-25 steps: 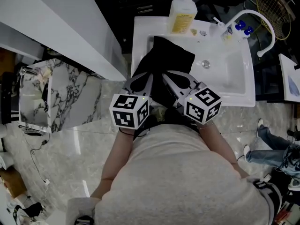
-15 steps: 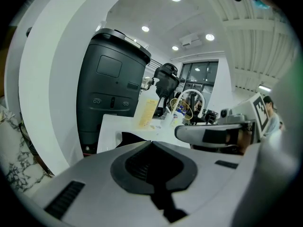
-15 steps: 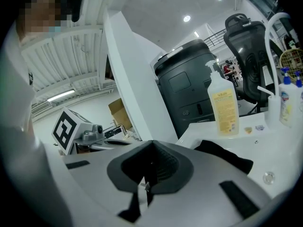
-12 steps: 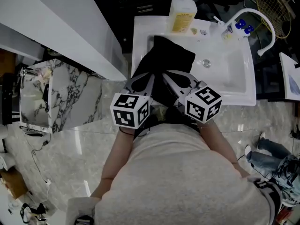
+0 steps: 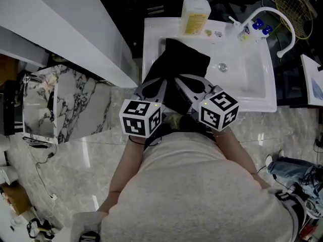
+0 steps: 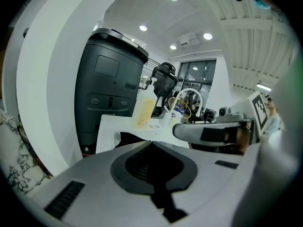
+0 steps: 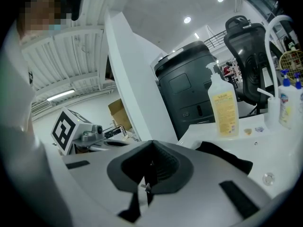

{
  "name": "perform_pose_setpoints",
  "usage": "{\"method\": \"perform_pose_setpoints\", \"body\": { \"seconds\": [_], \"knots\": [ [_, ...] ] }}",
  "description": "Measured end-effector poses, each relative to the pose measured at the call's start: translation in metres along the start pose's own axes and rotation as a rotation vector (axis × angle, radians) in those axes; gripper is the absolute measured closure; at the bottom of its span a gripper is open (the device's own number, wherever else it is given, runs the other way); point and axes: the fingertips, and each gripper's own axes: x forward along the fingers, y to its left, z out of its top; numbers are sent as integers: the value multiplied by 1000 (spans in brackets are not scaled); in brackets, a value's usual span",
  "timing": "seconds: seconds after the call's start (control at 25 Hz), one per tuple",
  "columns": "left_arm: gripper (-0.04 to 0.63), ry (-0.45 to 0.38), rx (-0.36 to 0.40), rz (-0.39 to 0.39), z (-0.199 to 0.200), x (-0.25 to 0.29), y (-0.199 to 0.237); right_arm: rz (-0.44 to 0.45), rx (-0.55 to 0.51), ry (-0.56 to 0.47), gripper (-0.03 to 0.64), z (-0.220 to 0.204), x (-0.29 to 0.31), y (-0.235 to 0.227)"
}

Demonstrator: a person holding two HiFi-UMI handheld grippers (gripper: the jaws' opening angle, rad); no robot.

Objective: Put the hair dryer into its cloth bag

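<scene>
The black cloth bag [image 5: 181, 59] lies in the white sink [image 5: 252, 84] and hangs over its front edge towards me. It also shows as a dark fold in the left gripper view [image 6: 125, 138] and the right gripper view [image 7: 227, 157]. My left gripper [image 5: 151, 87] and right gripper [image 5: 182, 82] rest side by side on the bag's near part. In each gripper's own view the left gripper [image 6: 152, 143] and right gripper [image 7: 151, 144] are shut, with black cloth trailing from the pads and a small white tag at the right one. I cannot make out the hair dryer.
A yellow soap bottle [image 5: 196, 15] stands at the sink's back rim, and a curved white faucet [image 5: 275, 19] with small bottles stands at the back right. A white slanted panel [image 5: 65, 29] runs along the left. A dark bin [image 6: 109, 89] stands behind the sink.
</scene>
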Motion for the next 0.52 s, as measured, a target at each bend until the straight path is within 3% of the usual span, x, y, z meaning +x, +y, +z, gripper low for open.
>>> {"method": "perform_pose_setpoints", "body": {
  "seconds": [0.52],
  "knots": [
    [586, 15, 12, -5, -3, -4, 0, -6, -10, 5, 618, -2, 1, 4]
  ]
}}
